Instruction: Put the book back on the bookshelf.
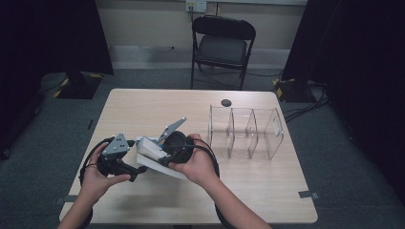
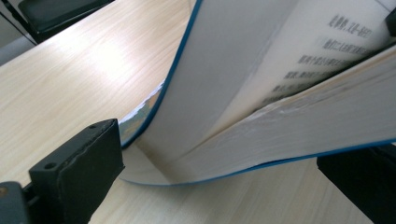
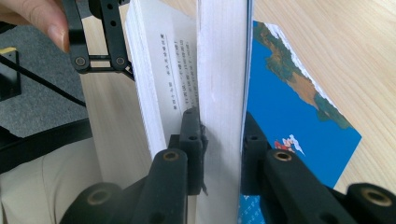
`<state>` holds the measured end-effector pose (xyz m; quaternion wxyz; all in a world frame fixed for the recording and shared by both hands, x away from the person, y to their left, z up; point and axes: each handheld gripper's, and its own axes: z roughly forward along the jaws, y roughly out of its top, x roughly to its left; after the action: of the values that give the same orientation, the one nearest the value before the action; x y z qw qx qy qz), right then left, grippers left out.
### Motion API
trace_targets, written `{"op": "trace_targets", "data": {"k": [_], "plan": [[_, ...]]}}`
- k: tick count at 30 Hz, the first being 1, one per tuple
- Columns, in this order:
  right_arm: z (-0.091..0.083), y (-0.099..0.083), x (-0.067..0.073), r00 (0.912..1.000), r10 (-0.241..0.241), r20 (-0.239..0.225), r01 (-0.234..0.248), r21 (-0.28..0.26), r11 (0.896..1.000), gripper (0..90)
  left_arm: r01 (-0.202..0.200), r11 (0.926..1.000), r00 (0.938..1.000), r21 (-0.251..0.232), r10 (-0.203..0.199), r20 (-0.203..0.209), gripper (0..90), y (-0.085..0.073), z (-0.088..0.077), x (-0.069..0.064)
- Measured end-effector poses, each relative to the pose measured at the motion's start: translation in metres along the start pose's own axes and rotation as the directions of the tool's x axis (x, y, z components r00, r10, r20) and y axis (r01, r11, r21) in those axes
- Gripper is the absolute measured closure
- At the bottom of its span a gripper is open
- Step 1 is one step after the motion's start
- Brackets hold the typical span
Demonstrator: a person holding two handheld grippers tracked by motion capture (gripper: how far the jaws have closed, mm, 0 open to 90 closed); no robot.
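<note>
**Q:** Wood-grain counter [image 1: 157,102], largest item. What stands on it?

**A:** One clear organiser [image 1: 246,131] with three open compartments, all empty, at my right. One small dark round object [image 1: 226,102] lies just behind it; I cannot tell what it is. One black folding chair [image 1: 222,45] stands beyond the far edge.

**Q:** And the object being handled?

**A:** One book [image 1: 154,156], blue-covered, held low over the near middle of the counter, between my two hands. It is partly opened. Its long axis runs roughly from near-right to far-left in the high view.

**Q:** State of each tool?

**A:** My right tool [image 3: 219,154] is clamped on a thick block of pages plus the blue cover: one jaw inside the opened book, the other outside against the cover. My left tool [image 2: 219,163] has its jaws spread wide, one on either side of the book's lower corner, neither pressing it as far as I can see.

**Q:** Which relation governs the coming move?

**A:** The book lies directly ahead of the left tool, its corner already between the jaws, its curled front cover [image 2: 205,84] lifting away from the page block. The right hand [image 1: 198,164] carries the weight; the left hand [image 1: 95,179] is free to close. In my judgement, the left tool need only shut on the loose leaves or cover.

**Q:** Count?

**A:** Two tools, two hands, one book, one organiser.
</note>
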<state>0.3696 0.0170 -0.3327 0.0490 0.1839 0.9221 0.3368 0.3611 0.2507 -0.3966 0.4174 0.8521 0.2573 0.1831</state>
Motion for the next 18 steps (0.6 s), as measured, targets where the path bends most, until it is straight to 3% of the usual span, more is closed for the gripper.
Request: {"op": "trace_targets", "data": {"k": [18], "plan": [[-0.0045,0.0015,-0.0025,0.9997,0.013,-0.019,-0.013,-0.007,1.000,76.7,-0.018,0.9998,0.9991,-0.006,0.019,0.037,0.0,0.0035,-0.0005,0.0039]]}}
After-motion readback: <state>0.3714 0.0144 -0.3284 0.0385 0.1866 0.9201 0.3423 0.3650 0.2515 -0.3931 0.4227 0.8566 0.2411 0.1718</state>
